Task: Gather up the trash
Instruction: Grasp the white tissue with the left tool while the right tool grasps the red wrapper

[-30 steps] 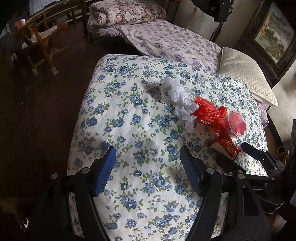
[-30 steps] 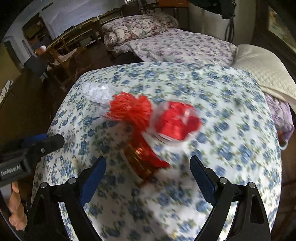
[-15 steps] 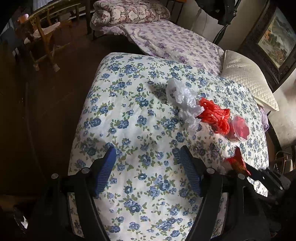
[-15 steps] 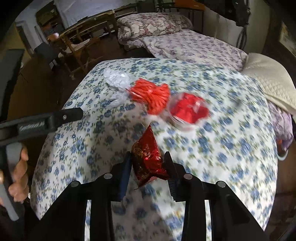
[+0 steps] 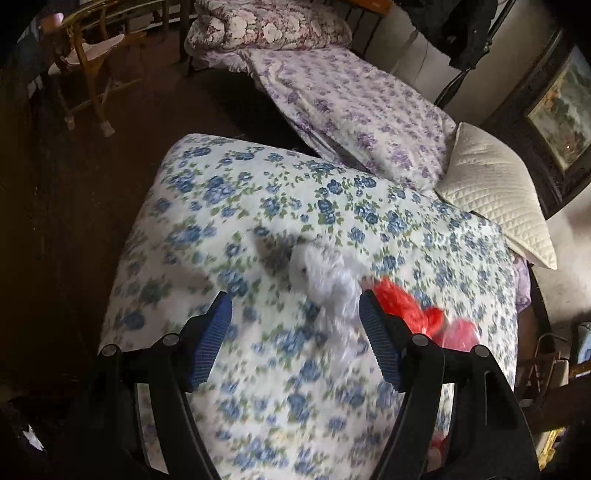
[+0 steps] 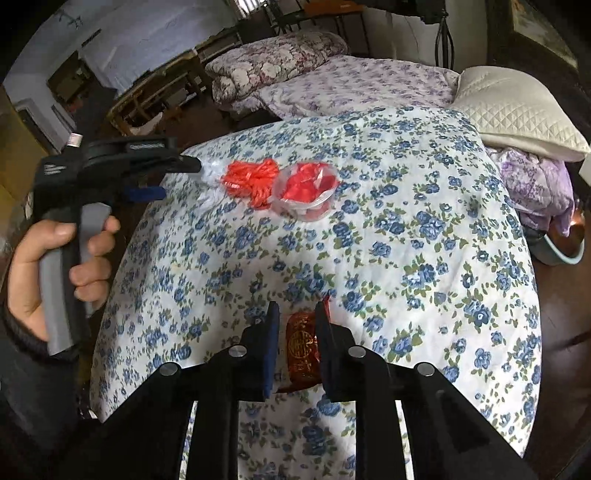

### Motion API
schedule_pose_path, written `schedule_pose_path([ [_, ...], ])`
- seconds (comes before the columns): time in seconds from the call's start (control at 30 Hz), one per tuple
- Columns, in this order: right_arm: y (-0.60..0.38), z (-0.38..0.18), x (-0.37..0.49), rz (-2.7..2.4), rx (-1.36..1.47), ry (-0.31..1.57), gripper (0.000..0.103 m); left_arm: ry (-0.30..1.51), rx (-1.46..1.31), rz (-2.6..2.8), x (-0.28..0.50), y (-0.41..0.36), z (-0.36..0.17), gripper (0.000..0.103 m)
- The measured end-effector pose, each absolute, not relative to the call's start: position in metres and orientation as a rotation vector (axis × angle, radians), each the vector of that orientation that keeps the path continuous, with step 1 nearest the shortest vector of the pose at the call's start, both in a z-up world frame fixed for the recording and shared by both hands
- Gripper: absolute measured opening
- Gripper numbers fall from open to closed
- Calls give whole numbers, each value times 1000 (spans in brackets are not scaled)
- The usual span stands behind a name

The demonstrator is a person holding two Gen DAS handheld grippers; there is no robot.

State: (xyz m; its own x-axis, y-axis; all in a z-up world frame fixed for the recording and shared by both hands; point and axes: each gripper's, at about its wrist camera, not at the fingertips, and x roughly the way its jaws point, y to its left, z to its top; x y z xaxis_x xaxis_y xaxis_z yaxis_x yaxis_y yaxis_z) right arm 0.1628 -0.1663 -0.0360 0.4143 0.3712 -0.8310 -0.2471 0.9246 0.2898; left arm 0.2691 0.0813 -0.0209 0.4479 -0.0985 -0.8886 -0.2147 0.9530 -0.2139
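Observation:
My right gripper [image 6: 295, 317] is shut on a red and gold foil wrapper [image 6: 303, 350], held above the near part of the blue-flowered quilt [image 6: 406, 229]. Farther on the quilt lie a red mesh wad [image 6: 251, 179] and a clear plastic cup with red inside [image 6: 306, 190]. My left gripper [image 5: 295, 314] is open, hovering close over a crumpled white plastic piece [image 5: 325, 280], which lies just ahead between its fingers. The red mesh wad [image 5: 402, 302] and the cup [image 5: 460, 332] sit to its right. The left gripper also shows in the right wrist view [image 6: 162, 177].
A cream quilted pillow [image 5: 495, 192] lies at the quilt's far right. A purple-flowered blanket [image 5: 354, 103] and a folded floral comforter [image 5: 266, 26] lie beyond. A wooden chair [image 5: 88, 62] stands on the dark floor to the left. A framed picture [image 5: 561, 118] hangs at right.
My right gripper closed on the foil wrapper and drew it back toward the near edge. My left gripper moved forward and right, over the white plastic.

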Motion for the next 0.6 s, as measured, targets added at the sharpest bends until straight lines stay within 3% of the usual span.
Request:
schedule_pose_path([
  [0.07,-170,-34,163,405,143,1066,37,1113,-319,69,277,78,-25,70],
  [0.13,-173,-32,164,410,159,1051,43,1120,-314,67,283,73,-29,70],
  [0.3,-174,-33,166,426,159,1063,43,1138,-307,78,296,67,-38,68],
  [0.4,-177,-34,167,407,151,1059,43,1158,-280,101,299,63,-47,50],
  [0.47,-178,-33,166,380,131,1045,45,1154,-250,92,297,59,-47,24],
  [0.6,-175,-32,162,355,65,1030,64,1124,-223,90,282,59,-35,18],
])
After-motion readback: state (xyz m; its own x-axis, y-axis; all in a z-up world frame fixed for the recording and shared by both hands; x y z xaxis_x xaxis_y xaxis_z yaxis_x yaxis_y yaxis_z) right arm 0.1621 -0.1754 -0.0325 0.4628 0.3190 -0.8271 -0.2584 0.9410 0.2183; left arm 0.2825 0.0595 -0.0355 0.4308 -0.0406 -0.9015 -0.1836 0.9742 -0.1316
